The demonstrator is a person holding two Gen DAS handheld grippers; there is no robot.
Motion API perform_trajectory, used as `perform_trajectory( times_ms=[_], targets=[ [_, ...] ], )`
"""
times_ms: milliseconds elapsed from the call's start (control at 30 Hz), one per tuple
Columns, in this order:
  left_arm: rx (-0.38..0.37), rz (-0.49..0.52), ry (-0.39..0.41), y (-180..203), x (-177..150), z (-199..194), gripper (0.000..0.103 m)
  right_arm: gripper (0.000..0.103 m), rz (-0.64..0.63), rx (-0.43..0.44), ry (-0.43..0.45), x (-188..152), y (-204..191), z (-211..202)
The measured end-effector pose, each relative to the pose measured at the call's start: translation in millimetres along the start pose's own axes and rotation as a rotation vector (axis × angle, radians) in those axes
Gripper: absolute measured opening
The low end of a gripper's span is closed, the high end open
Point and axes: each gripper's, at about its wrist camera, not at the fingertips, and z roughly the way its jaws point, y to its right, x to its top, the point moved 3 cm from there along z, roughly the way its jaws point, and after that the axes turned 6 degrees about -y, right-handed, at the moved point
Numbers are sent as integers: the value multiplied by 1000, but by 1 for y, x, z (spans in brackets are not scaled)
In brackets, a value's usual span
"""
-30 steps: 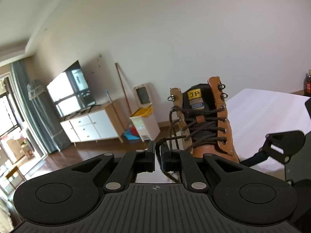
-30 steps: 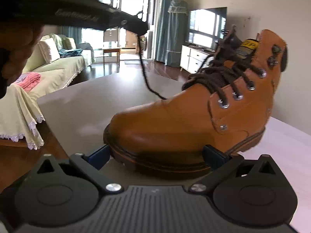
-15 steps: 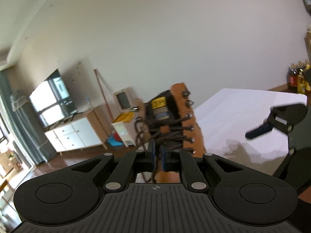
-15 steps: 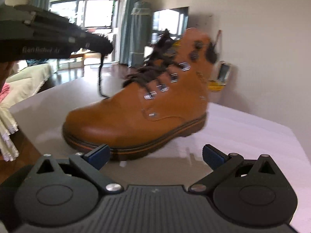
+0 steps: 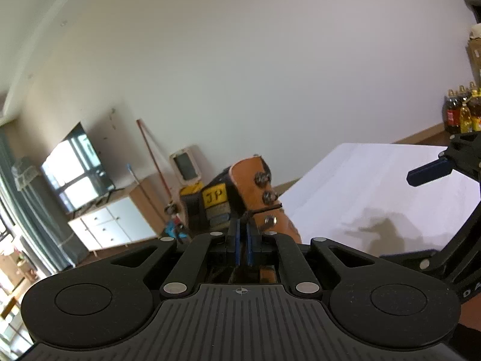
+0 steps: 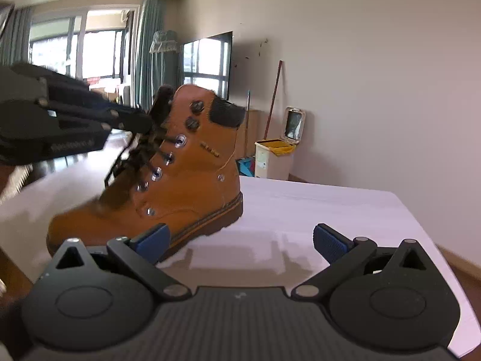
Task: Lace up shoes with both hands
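Observation:
A tan leather boot (image 6: 192, 180) with dark laces (image 6: 135, 162) stands on the white table (image 6: 330, 207). In the left wrist view its upper cuff (image 5: 249, 186) and yellow tongue label (image 5: 214, 194) sit just beyond my left gripper (image 5: 242, 237). The left jaws are closing tight on a lace (image 5: 266, 209), which runs taut to a hook on the cuff. The right wrist view shows the left gripper (image 6: 141, 121) at the boot's tongue. My right gripper (image 6: 240, 240) is open with nothing between its blue pads (image 6: 327, 242), back from the boot's heel side. It also shows as the right gripper (image 5: 430, 170).
Beyond the table's far edge stand a lidded waste bin (image 6: 273, 158), a broom (image 6: 272, 99), a television (image 6: 207, 63) on a low cabinet (image 5: 111, 225), and curtained windows (image 6: 90, 51). Bottles (image 5: 463, 111) stand at the far right.
My left gripper has moved in close to the boot's upper hooks with the lace in it. My right gripper has drawn back and swung right, so the boot is smaller and further left.

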Motion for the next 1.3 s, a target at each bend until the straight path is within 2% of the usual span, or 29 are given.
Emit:
perform_trajectory(
  times_ms=[100,233,333,400,467,533,600,633,700,767,833,1033,1133,1300],
  targets=[
    [-16,16,17,2,0,0,5,102,109,69,33,7,15,-5],
    [-42,39,43,5,-8,-5,5,102,325,231,74,13,41,-12],
    [-77,47,73,7,-15,-12,5,100,409,362,110,16,46,-15],
    [-90,77,93,11,-22,-18,5,95,407,441,138,20,40,-18],
    [-93,89,105,14,-24,-20,5,80,383,495,160,24,32,-21],
    [-93,105,118,17,-26,-23,5,71,301,505,163,29,17,-22],
    [-92,113,133,19,-27,-24,5,59,249,504,140,32,7,-19],
    [-93,114,137,20,-26,-25,5,46,240,509,132,32,3,-17],
    [-94,124,137,22,-27,-24,5,38,233,514,112,33,-1,-12],
    [-94,132,142,23,-29,-24,5,16,232,529,109,34,-3,-10],
    [-106,136,150,22,-31,-24,7,4,226,528,98,36,-4,-7],
    [-156,158,178,19,-37,-24,9,3,187,544,70,37,0,-9],
    [-220,214,221,17,-43,-27,10,3,133,574,32,38,2,-9],
    [-285,329,259,18,-48,-28,10,3,69,600,-20,40,7,-6]
  ],
)
